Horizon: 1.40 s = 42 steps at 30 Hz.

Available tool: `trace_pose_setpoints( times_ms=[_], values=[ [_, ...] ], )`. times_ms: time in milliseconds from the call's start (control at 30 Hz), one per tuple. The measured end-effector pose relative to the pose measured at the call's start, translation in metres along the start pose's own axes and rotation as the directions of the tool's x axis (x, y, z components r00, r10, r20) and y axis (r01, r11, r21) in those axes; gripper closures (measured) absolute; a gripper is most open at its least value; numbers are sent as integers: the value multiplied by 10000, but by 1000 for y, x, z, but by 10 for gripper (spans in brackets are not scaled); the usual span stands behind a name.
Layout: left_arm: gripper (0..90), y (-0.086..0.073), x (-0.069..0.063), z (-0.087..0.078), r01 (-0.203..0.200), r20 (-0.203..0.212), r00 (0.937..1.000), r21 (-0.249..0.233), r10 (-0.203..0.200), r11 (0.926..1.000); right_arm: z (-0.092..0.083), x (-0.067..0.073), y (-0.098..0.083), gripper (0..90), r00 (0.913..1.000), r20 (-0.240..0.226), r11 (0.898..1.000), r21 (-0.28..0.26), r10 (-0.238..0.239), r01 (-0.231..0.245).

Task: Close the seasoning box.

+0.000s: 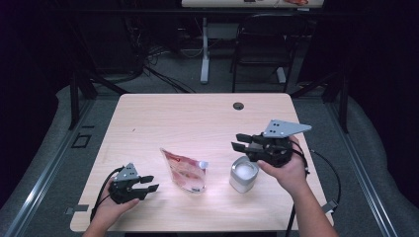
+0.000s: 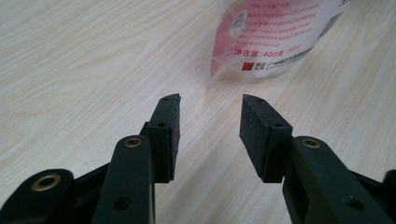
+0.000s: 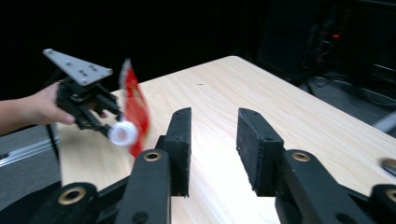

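Observation:
A clear spouted pouch (image 1: 184, 170) with red print and a white cap sits in the middle of the wooden table (image 1: 197, 118). Just to its right stands a small pale cup (image 1: 243, 174) with white contents. My left gripper (image 1: 152, 182) rests low near the front left and points at the pouch (image 2: 275, 37); its jaws are open (image 2: 210, 116) with nothing between them. My right gripper (image 1: 239, 143) hovers above the cup's far side, open (image 3: 212, 126) and empty, facing left across the table. The right gripper view shows the pouch (image 3: 134, 105) and my left gripper (image 3: 86, 100) beyond it.
A cable hole (image 1: 238, 105) lies near the table's far edge. Beyond the table stand a black chair (image 1: 262, 44) and a white desk leg (image 1: 204, 49). Bare tabletop stretches across the far half and the left side.

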<state>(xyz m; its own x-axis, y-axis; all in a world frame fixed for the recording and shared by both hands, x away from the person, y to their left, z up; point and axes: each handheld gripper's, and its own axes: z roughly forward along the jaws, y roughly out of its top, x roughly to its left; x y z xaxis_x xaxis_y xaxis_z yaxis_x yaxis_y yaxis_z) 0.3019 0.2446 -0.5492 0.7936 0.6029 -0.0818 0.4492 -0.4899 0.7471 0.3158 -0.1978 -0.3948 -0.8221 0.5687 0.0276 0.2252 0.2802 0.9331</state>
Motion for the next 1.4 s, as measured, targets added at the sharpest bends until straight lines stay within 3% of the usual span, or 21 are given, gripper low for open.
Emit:
trace_pose_setpoints(
  times_ms=[167, 400, 667, 1067, 1200, 1400],
  values=[
    [582, -3, 1, -1, 102, -15, 9999, -22, -102, 9999, -19, -16, -9, 754, 9939, 1093, 9998, 130, 160, -175],
    [582, -3, 2, -2, 135, -67, 9999, -13, -135, 9999, -35, -32, -26, 888, 9787, 1957, 9976, 173, 625, -671],
    [582, -4, 2, -3, 127, -82, 9999, -51, -127, 9999, -39, -42, -52, 900, 9487, 3024, 9925, 483, 929, -1125],
    [583, -4, 2, -3, 138, -84, 9999, -46, -138, 9999, -41, -49, -86, 900, 9316, 3134, 9786, 295, 1844, -2036],
    [583, -4, 2, -2, 154, -88, 9998, -37, -155, 9999, -40, -47, -91, 900, 9365, 2821, 9750, 169, 2081, -2218],
    [583, -4, 1, -2, 112, -97, 9999, 1, -112, 9999, -34, -37, -97, 900, 9455, 2550, 9760, 266, 2025, -2163]
  ],
)
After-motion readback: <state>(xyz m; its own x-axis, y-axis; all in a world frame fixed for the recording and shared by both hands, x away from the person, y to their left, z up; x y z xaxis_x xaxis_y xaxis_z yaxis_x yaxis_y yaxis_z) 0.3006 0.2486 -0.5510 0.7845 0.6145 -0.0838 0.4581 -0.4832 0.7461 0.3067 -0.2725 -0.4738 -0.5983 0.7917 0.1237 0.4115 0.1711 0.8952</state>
